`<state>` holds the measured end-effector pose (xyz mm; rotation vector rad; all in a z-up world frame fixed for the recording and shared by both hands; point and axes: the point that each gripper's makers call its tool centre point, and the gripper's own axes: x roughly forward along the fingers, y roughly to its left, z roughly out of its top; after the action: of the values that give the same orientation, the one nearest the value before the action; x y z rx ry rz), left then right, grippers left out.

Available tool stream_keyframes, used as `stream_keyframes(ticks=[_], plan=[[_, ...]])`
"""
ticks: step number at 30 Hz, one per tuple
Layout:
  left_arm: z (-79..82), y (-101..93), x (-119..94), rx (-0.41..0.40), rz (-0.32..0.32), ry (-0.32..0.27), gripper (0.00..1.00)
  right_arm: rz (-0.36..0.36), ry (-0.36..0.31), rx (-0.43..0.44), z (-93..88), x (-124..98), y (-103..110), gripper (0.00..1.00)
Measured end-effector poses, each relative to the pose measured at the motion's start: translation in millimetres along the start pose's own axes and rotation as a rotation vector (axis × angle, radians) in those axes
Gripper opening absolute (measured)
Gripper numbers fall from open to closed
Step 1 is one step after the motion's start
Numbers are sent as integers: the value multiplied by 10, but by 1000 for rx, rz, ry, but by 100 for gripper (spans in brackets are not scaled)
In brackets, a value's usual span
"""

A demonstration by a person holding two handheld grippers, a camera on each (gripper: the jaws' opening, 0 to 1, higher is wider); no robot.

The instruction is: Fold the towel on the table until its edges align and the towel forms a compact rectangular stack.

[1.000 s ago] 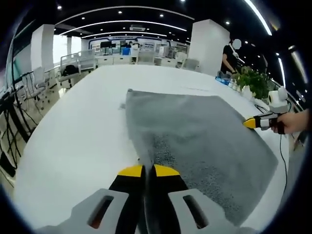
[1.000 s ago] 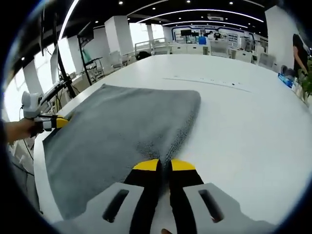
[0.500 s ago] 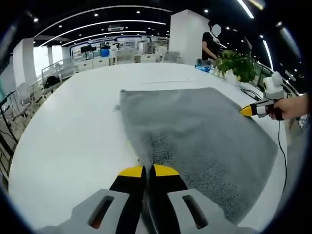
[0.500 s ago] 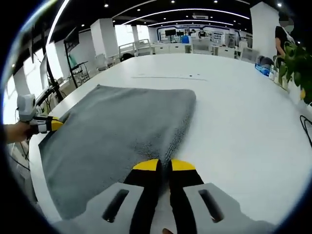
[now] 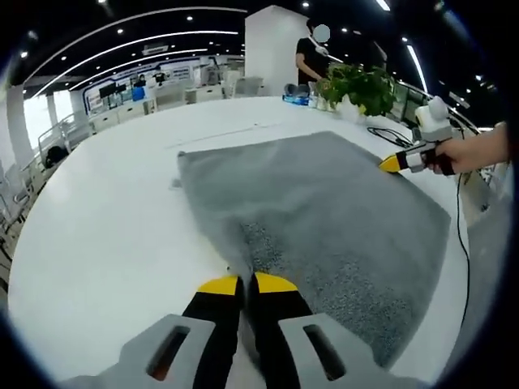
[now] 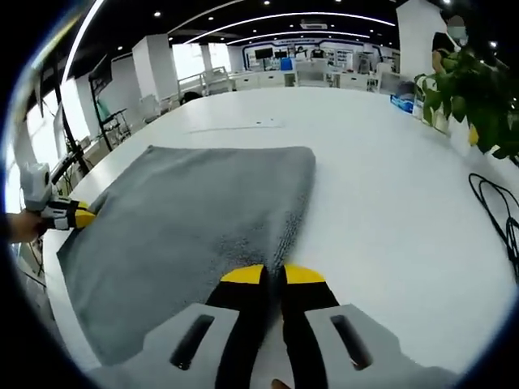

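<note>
Left hand-held gripper, right hand-held gripper: jaws closed, each apparently pinching an edge of the grey towel. Towel on white tabletop, spread wide; compact stack outstanding.

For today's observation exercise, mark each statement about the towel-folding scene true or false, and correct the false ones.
1. The towel is grey. True.
2. The left gripper has its jaws wide open above the towel. False: its jaws are shut on the towel's edge.
3. A potted plant stands on the table. True.
4. The towel is rolled into a tube. False: it lies spread flat.
5. The right gripper is shut on a towel edge. True.
</note>
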<state>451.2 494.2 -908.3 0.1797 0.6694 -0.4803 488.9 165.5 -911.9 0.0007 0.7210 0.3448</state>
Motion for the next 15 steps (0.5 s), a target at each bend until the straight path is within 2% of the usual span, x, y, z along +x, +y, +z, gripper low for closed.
stream_keyframes(ticks=[9, 15], plan=[[68, -327, 113, -4, 3, -8, 5, -3, 18, -43, -16, -64, -318, 5], [102, -489, 176, 1, 6, -11, 5, 2, 2, -48, -44, -90, -477, 5]])
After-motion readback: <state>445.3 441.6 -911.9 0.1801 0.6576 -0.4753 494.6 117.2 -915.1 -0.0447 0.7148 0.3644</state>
